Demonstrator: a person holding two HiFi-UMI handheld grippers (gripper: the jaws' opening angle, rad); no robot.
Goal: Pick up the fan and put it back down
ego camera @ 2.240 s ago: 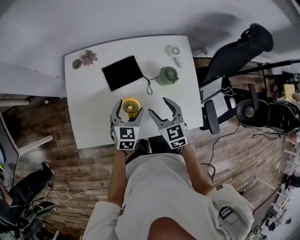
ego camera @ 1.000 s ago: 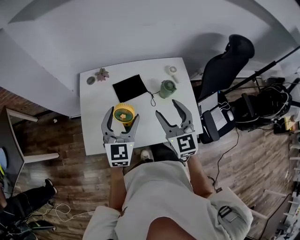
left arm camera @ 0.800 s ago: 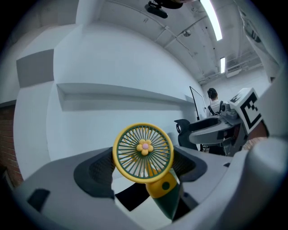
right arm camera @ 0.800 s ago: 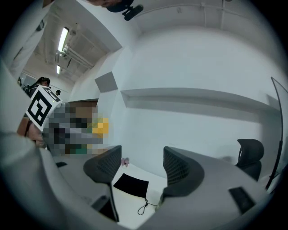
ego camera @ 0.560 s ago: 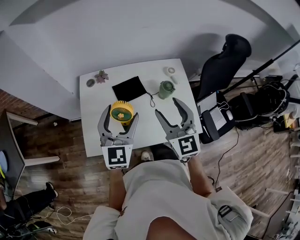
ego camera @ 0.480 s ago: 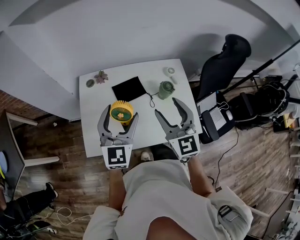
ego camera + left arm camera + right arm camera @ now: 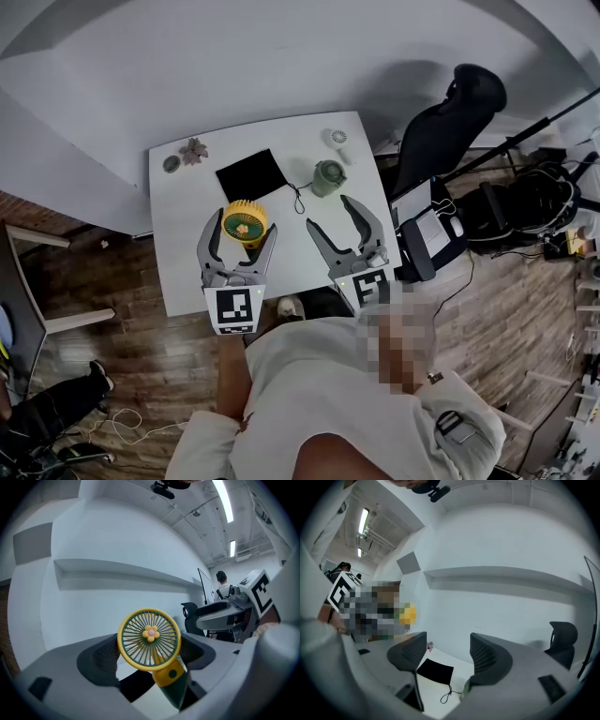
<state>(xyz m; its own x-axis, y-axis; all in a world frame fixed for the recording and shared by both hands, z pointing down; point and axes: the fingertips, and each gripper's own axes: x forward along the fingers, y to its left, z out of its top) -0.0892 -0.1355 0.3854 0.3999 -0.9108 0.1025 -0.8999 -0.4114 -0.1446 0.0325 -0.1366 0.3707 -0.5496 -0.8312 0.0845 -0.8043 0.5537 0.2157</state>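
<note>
While the left hand-held gripper (image 7: 241,230) clamped the yellow-and-green plastic handheld fan (image 7: 149,639) clear above the white surface (image 7: 183,244), we judged a slow, upright descent advisable; the right hand-held gripper (image 7: 327,213) stood open, empty.

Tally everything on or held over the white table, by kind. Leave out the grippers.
Fans: 2 (yellow fan, white fan)
Black pouch: 1
Green pot: 1
Flower: 1
Small disc: 1
Total: 6

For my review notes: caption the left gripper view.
Left gripper grips the yellow fan between its fingers, white wall behind.
</note>
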